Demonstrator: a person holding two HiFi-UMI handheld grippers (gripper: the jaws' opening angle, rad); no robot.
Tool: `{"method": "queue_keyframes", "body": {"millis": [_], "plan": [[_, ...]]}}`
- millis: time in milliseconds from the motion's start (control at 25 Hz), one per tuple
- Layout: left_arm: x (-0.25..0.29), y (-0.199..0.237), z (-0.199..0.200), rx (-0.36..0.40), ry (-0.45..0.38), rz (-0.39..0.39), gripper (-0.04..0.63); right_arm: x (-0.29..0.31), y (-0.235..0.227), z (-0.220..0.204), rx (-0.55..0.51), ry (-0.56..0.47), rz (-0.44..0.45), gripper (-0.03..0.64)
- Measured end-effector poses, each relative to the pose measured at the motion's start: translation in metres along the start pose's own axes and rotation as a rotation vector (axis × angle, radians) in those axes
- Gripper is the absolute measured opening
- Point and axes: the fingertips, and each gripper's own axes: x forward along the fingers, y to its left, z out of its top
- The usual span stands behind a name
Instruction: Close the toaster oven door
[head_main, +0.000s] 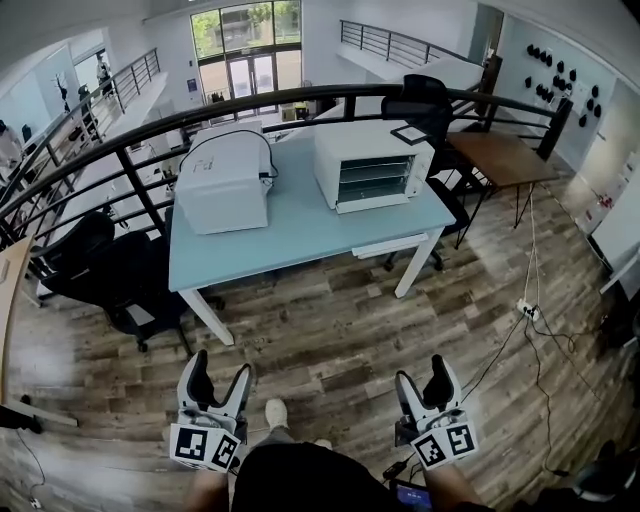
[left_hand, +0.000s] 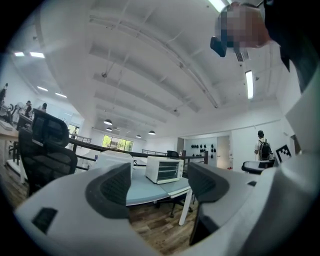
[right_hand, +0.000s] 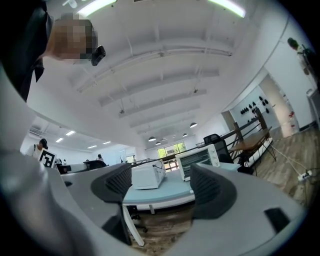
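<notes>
A white toaster oven (head_main: 372, 165) stands on the right half of a pale blue table (head_main: 300, 235), far ahead of me. Racks show through its front; from here I cannot tell how the door stands. It also shows small and distant in the left gripper view (left_hand: 164, 169) and the right gripper view (right_hand: 197, 161). My left gripper (head_main: 218, 368) and right gripper (head_main: 423, 372) hang low, close to my body, over the wooden floor well short of the table. Both are open with nothing between the pads (left_hand: 110, 187) (right_hand: 210, 182).
A white box-shaped appliance (head_main: 225, 180) with a black cable sits on the table's left half. A black railing (head_main: 150, 125) curves behind the table. Black office chairs (head_main: 110, 270) stand at left and behind, a wooden table (head_main: 500, 155) at right. Cables and a power strip (head_main: 525, 310) lie on the floor.
</notes>
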Motion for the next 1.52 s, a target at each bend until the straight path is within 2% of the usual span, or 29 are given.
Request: {"method": "queue_keyframes", "body": {"millis": [160,560,1160,1520], "plan": [[0.013,-0.007,-0.001,-0.022,0.001,-0.014,0.353,-0.003,-0.017,0.004,0.023,-0.019,-0.042,0.362],[0.064,-0.004,-0.016,-0.047,0.015,-0.056,0.353,0.026,-0.038,-0.001,0.01,0.002,-0.072,0.342],[0.215,0.049,-0.025,-0.096,0.028,-0.168,0.351,0.178,-0.067,-0.002,-0.014,0.006,-0.114,0.323],[0.285,0.08,-0.028,-0.111,0.034,-0.222,0.35,0.248,-0.074,-0.006,-0.025,0.019,-0.14,0.314]]}}
